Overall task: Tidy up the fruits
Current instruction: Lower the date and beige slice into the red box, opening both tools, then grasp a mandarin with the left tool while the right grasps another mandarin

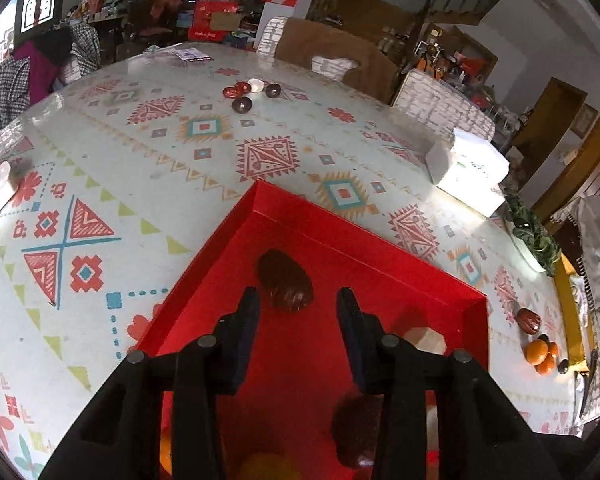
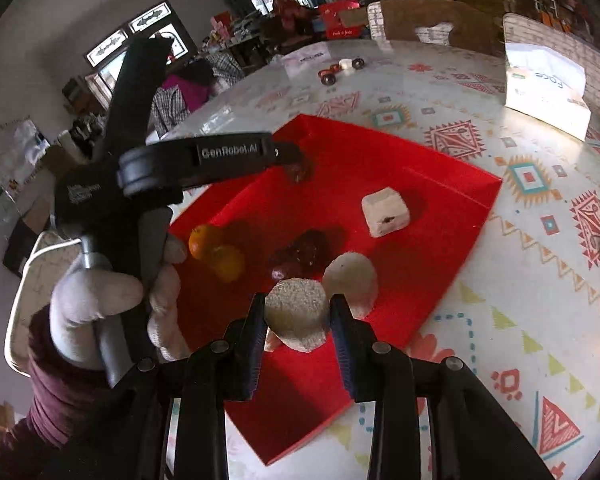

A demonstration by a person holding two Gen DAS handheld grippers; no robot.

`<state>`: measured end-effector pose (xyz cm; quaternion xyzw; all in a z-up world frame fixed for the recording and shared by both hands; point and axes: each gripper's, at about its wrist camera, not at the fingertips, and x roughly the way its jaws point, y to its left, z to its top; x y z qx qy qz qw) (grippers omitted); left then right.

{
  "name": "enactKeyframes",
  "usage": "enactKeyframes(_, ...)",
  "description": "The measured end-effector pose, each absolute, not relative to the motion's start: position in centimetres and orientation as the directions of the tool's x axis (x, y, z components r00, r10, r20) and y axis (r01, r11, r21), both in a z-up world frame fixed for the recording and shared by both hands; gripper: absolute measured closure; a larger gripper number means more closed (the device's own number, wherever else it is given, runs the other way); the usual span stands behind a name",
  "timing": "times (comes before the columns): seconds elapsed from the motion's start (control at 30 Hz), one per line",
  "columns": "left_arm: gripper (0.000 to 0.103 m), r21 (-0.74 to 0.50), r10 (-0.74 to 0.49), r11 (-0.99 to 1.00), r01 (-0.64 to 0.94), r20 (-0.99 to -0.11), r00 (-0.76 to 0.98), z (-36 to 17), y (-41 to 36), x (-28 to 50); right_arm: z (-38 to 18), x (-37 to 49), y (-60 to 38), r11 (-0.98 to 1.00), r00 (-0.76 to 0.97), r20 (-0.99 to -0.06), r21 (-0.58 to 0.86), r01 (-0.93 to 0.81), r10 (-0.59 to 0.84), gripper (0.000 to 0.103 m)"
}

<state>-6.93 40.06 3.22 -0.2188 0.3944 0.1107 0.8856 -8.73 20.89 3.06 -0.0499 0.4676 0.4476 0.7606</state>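
A cluttered home: patterned dining table, chairs, wooden staircase.

red tray flat on table, open | inside: two small oranges touching at left; wrinkled dark-red fruit centre; another dark-red fruit at far side; pale cube right of centre; pale round piece near edge; rough pale round piece clamped just above near edge
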Motion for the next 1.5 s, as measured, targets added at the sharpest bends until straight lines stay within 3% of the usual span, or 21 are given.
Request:
enactKeyframes(0.13,0.050,-0.329,0.016,0.874,-0.359,-0.717,0.697,4.4,39.7,-8.2,2.9,-8.6,20.8,0.599,0.181,-0.741,0.347,-0.722,0.647,0.038)
enactKeyframes(0.27,0.048,-0.340,0.012,0.879,-0.334,-0.686,0.728,6.3,38.3,-10.1,4.1,-9.1,19.9,0.599,0.214,-0.716,0.340,-0.725,0.665,0.037)
enactKeyframes(0.47,0.031,-0.353,-0.018,0.901,-0.252,-0.611,0.791,10.5,33.9,-13.2,6.4,-10.3,15.0,0.636,0.320,-0.674,0.289,-0.715,0.666,0.037)
enactKeyframes(0.53,0.017,-0.358,-0.044,0.908,-0.217,-0.597,0.801,11.6,32.0,-13.8,7.2,-10.7,11.8,0.668,0.375,-0.656,0.271,-0.693,0.655,0.037)
enactKeyframes(0.6,0.014,-0.354,-0.076,0.920,-0.169,-0.582,0.809,12.6,29.7,-14.2,8.2,-10.5,7.7,0.708,0.432,-0.634,0.272,-0.652,0.641,0.037)
enactKeyframes(0.83,0.013,-0.370,-0.226,0.929,-0.001,-0.570,0.790,13.3,21.9,-12.8,11.3,-9.6,-6.7,0.862,0.637,-0.588,0.260,-0.435,0.499,0.032)
enactKeyframes(1.07,0.013,-0.392,-0.286,0.920,0.016,-0.644,0.710,9.5,17.4,-8.6,8.8,-7.2,-14.9,0.900,0.653,-0.622,0.340,-0.272,0.432,0.032)
enactKeyframes(1.17,0.014,-0.437,-0.321,0.900,-0.003,-0.666,0.673,7.3,16.9,-6.3,7.0,-6.1,-15.1,0.882,0.604,-0.645,0.382,-0.276,0.468,0.032)
enactKeyframes(1.27,0.021,-0.463,-0.333,0.886,-0.024,-0.672,0.662,6.0,16.9,-4.8,5.0,-4.6,-12.3,0.873,0.548,-0.680,0.375,-0.313,0.488,0.032)
enactKeyframes(1.5,0.023,-0.471,-0.333,0.881,-0.048,-0.688,0.644,4.5,16.5,-2.7,1.9,-1.4,-5.2,0.898,0.494,-0.769,0.234,-0.373,0.406,0.033)
